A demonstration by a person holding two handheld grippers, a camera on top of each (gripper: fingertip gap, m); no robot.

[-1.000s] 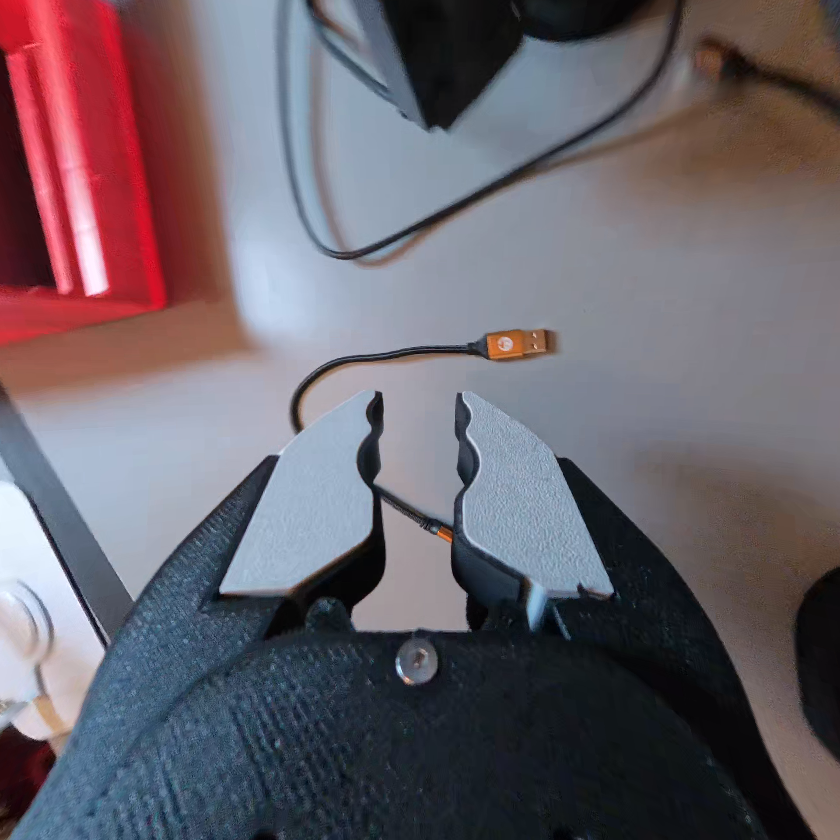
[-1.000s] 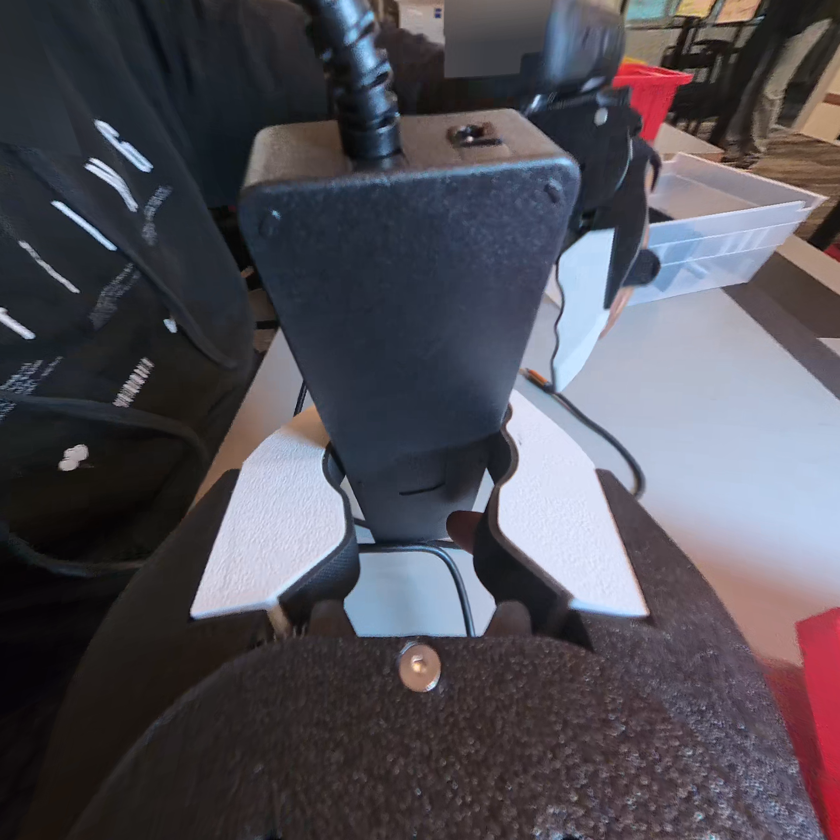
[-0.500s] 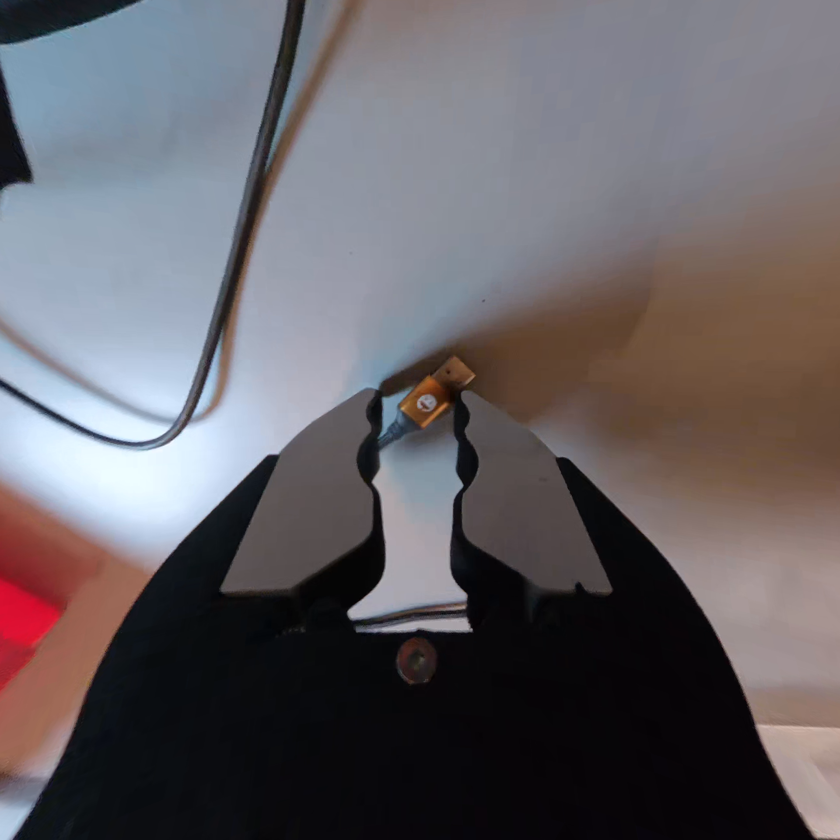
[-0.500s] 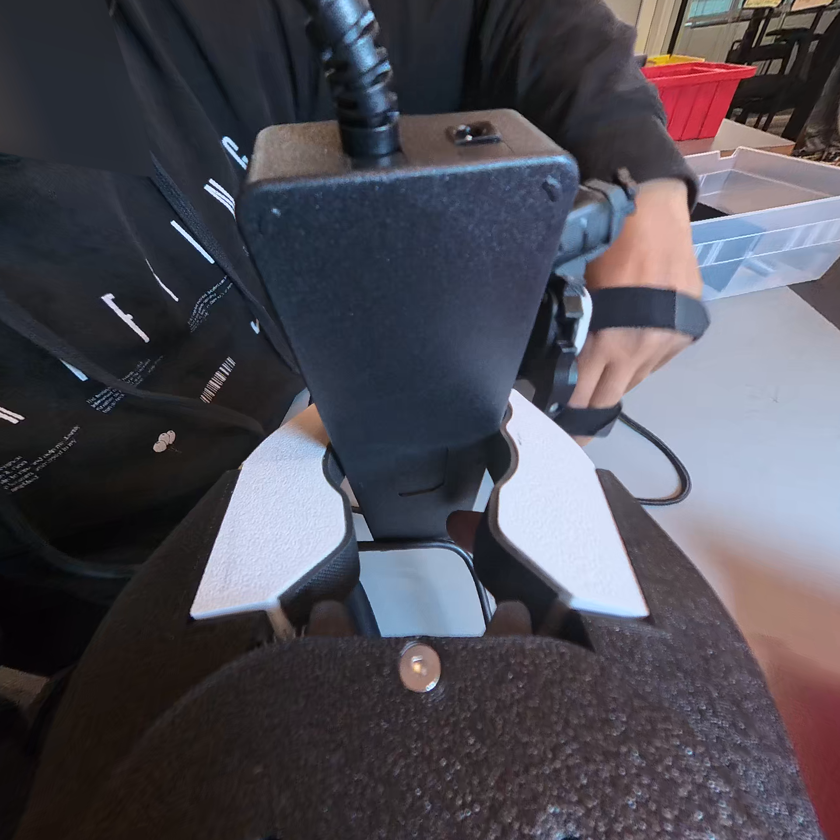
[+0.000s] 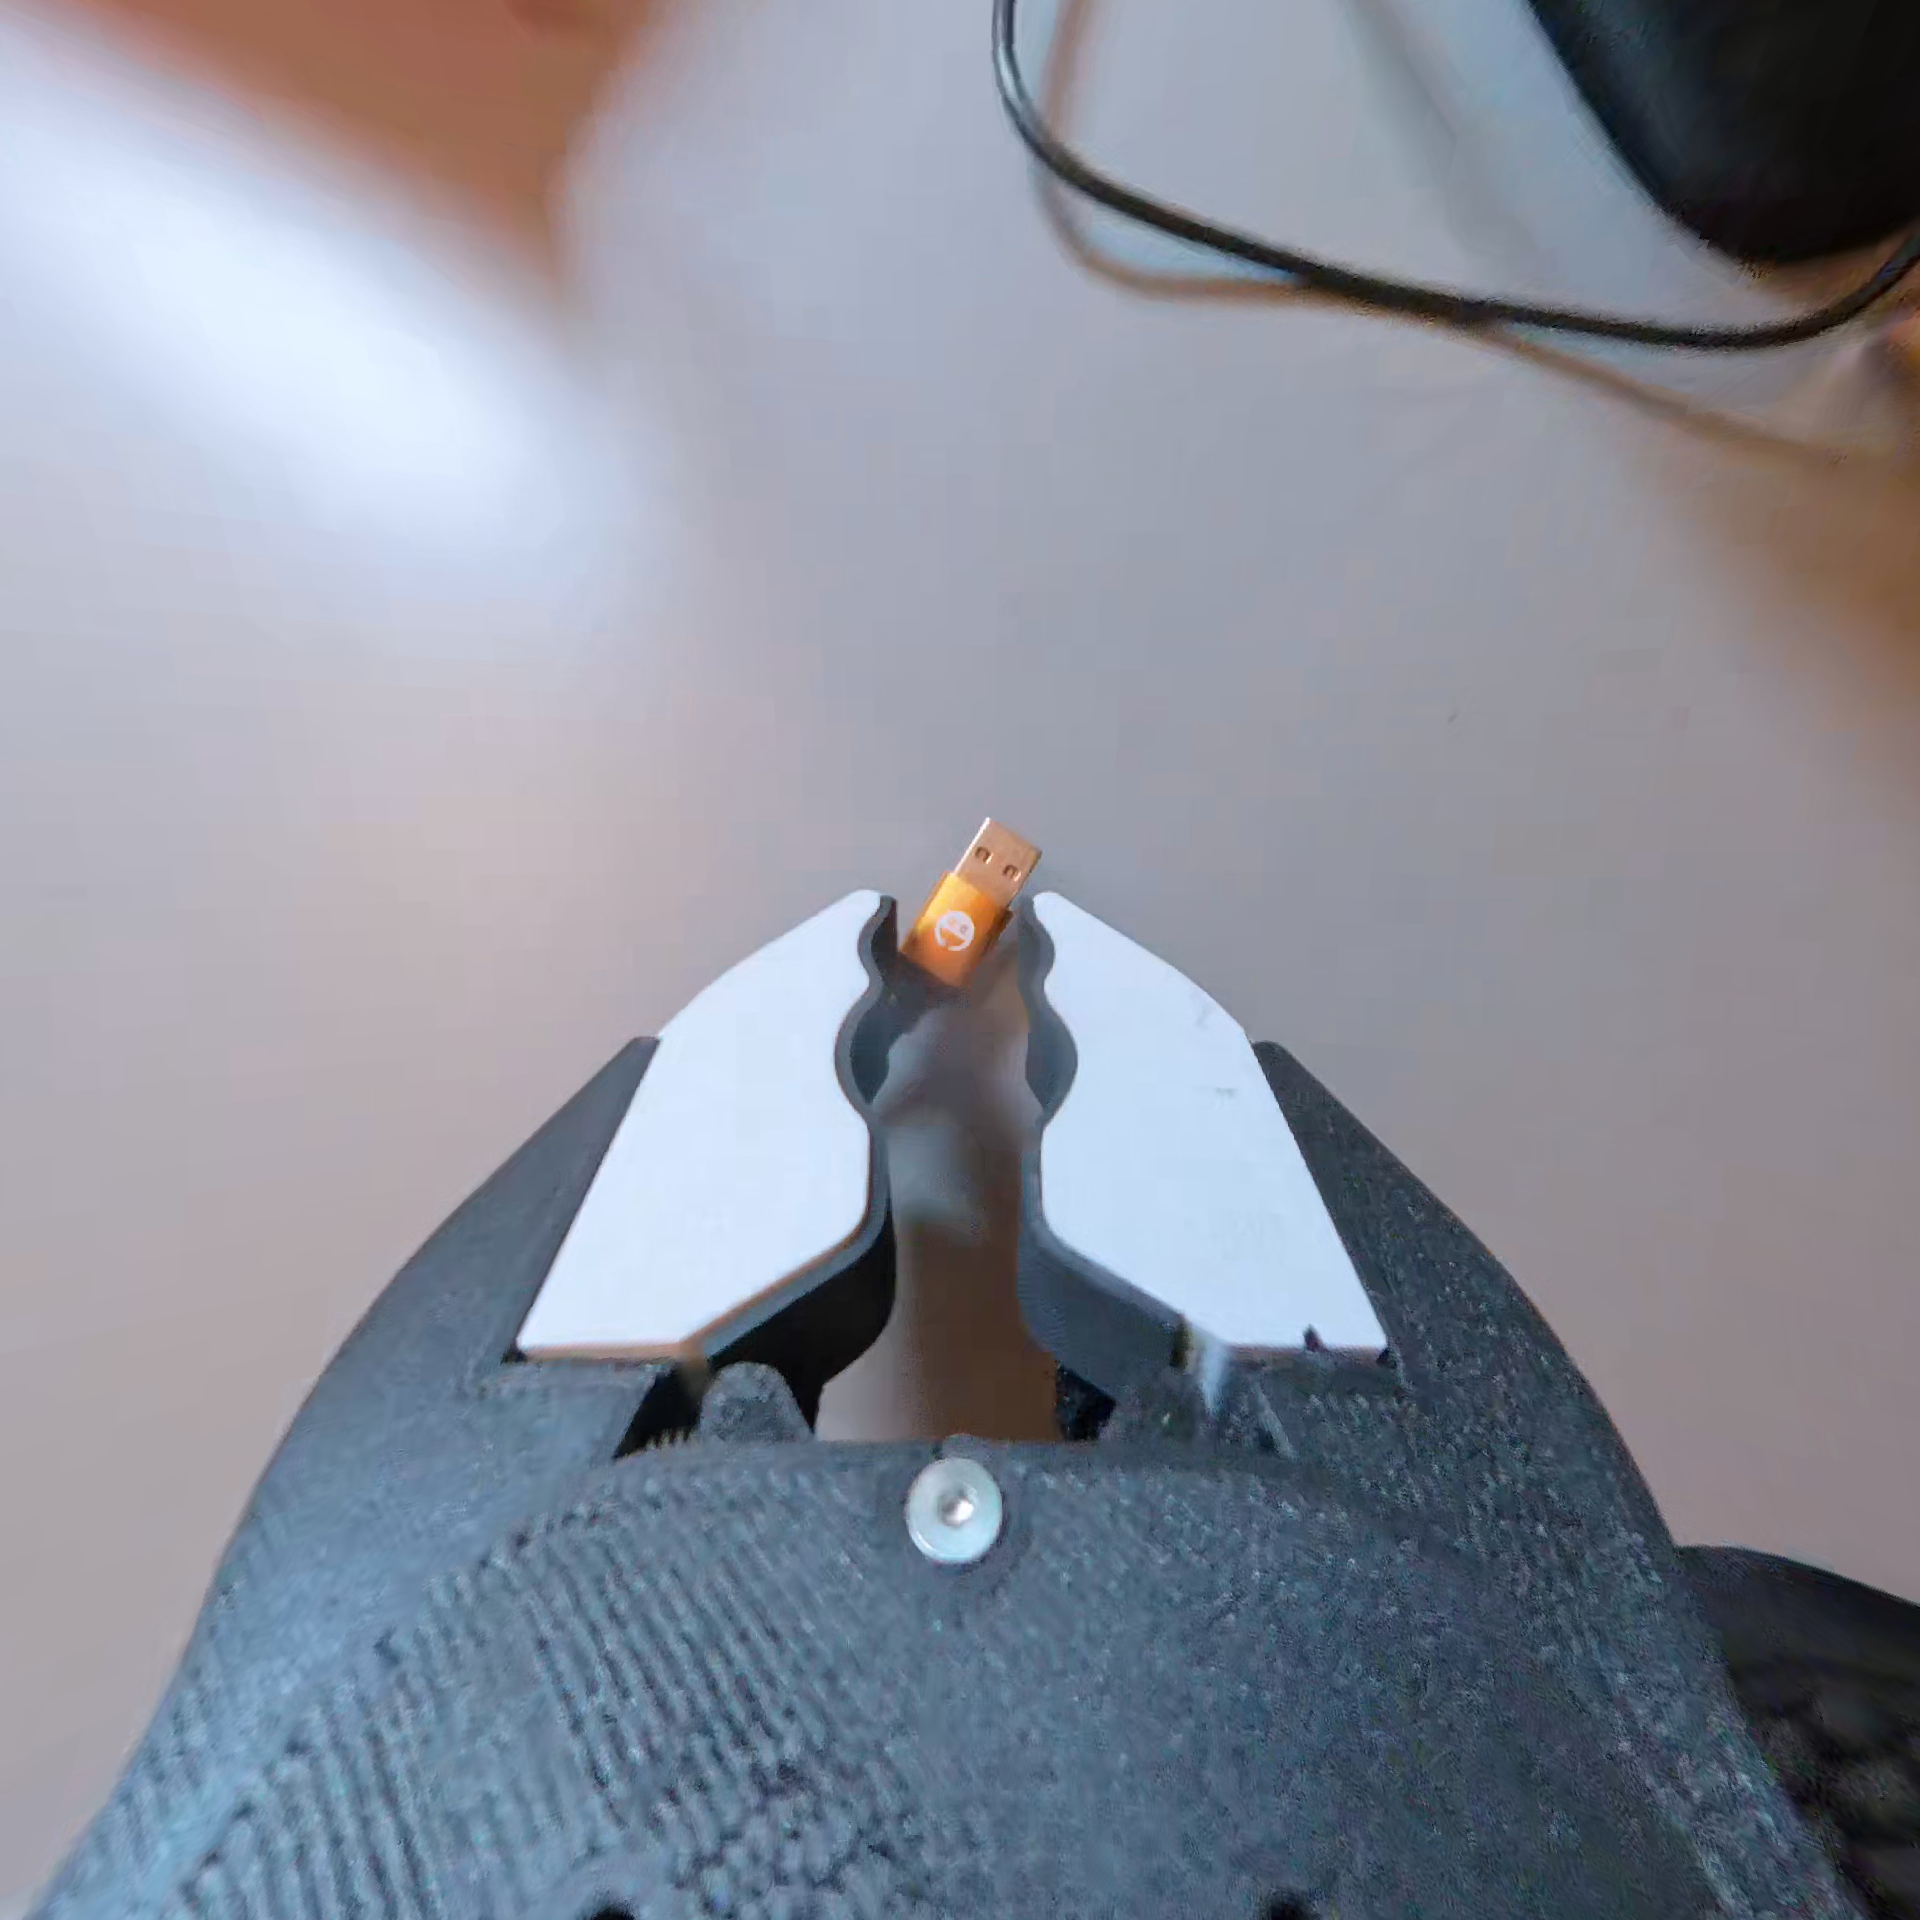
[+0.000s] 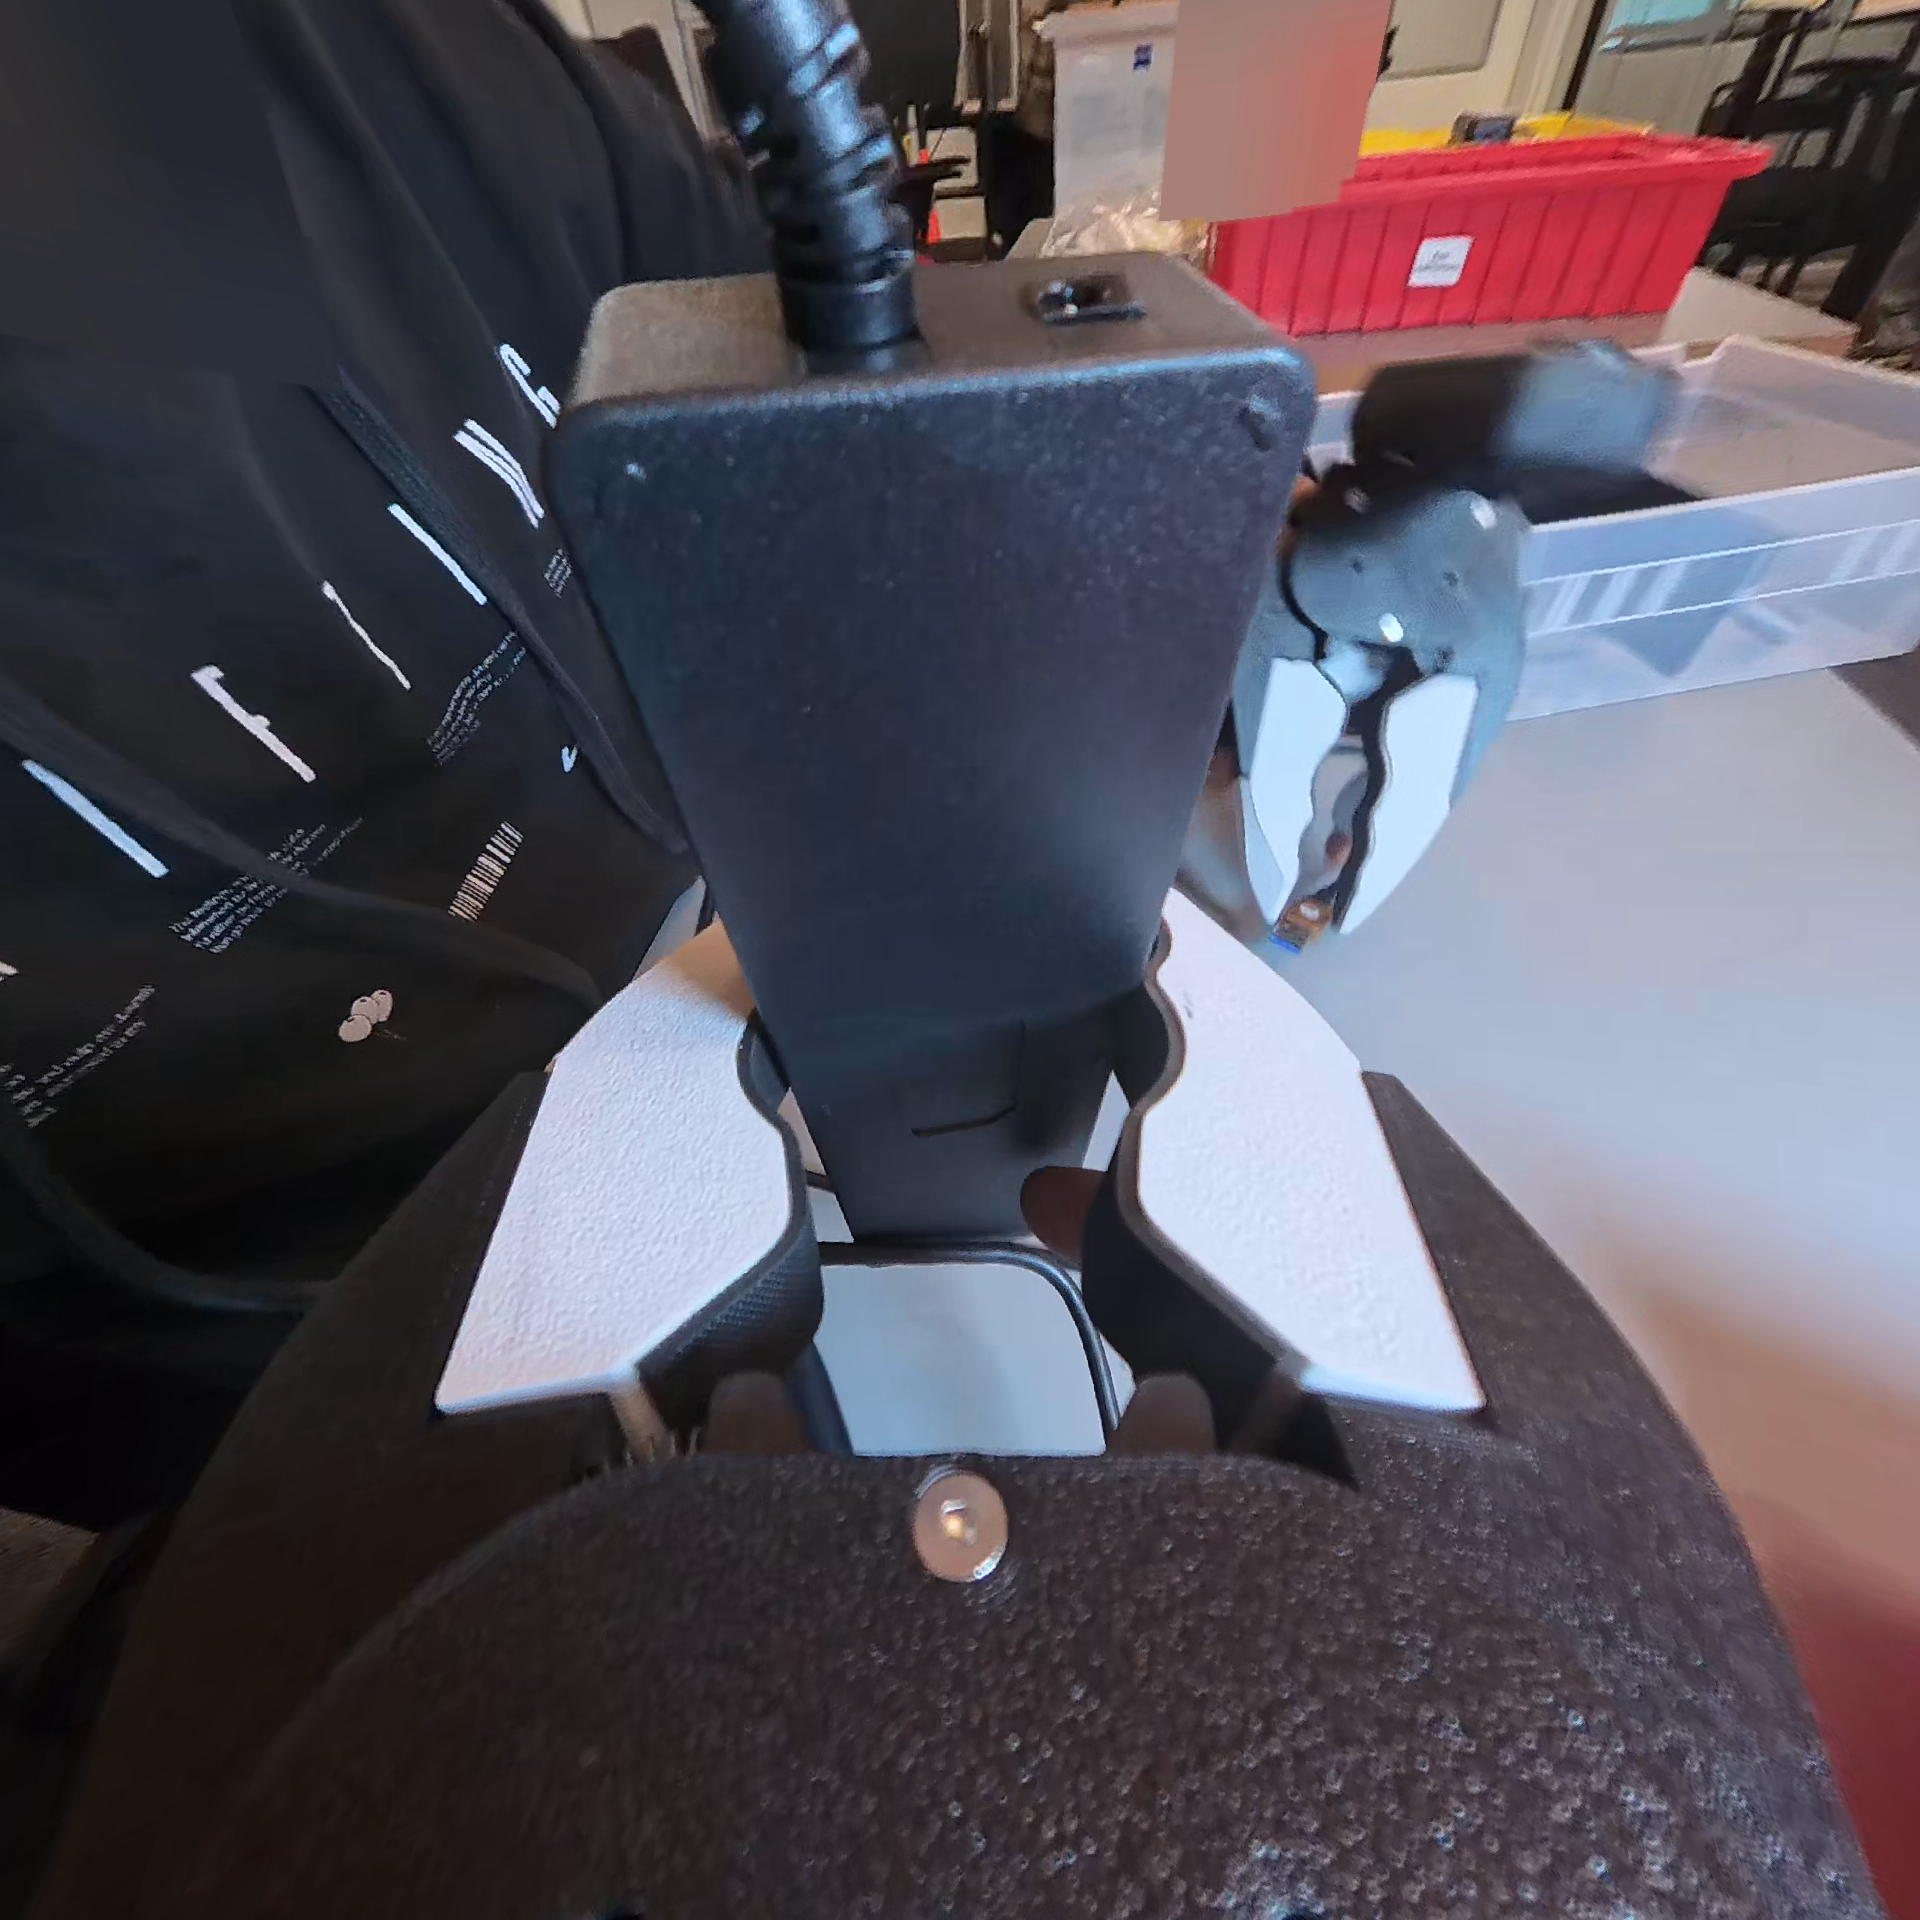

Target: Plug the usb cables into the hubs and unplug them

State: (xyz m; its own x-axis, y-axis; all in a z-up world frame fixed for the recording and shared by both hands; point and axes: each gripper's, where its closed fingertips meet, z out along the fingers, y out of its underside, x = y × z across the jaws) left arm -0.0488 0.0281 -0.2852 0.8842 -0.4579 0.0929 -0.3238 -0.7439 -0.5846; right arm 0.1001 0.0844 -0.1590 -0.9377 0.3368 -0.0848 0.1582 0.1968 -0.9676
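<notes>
A moment ago the orange plug (image 5: 968, 906) was lying on the table (image 5: 520, 727) while my left gripper (image 5: 956, 920) was coming down open; now I am lifting it clear, pinched at the fingertips, metal end pointing forward and tilted slightly right. That means the pick-up is done and insertion is coming next. My right gripper (image 6: 961, 1049) is clamping the narrow lower end of the black hub (image 6: 935, 675), holding it upright near my chest. The jaws are only partly closed around its body.
</notes>
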